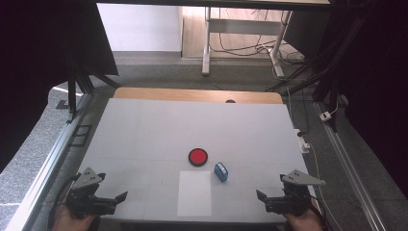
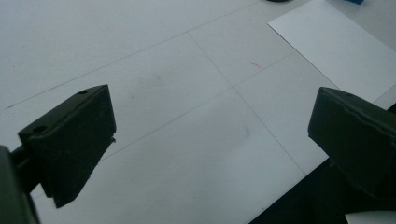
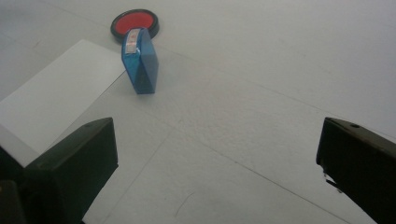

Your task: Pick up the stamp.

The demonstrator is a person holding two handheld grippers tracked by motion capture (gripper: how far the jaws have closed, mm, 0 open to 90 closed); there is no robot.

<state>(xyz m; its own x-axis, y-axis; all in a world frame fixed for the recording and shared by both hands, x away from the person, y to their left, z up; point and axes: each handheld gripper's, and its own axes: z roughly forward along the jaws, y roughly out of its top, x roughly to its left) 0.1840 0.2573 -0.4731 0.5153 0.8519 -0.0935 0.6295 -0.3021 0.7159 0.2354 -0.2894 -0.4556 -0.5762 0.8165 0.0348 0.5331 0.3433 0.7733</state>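
Nothing yet is gripped; both grippers, left (image 1: 121,196) and right (image 1: 260,195), are held spread at the table's (image 1: 144,130) near edge; blue stamp (image 1: 221,172), red ink pad (image 1: 197,157) and paper (image 1: 194,193) lie untouched.

white table (image 1: 144,130): paper (image 1: 194,193), stamp (image 1: 221,172), ink pad (image 1: 197,157)

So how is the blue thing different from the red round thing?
The blue stamp is boxy and stands up tall; the red ink pad is round, flat, with a black rim. The stamp sits closer to the white paper. Both rest on the table, untouched.
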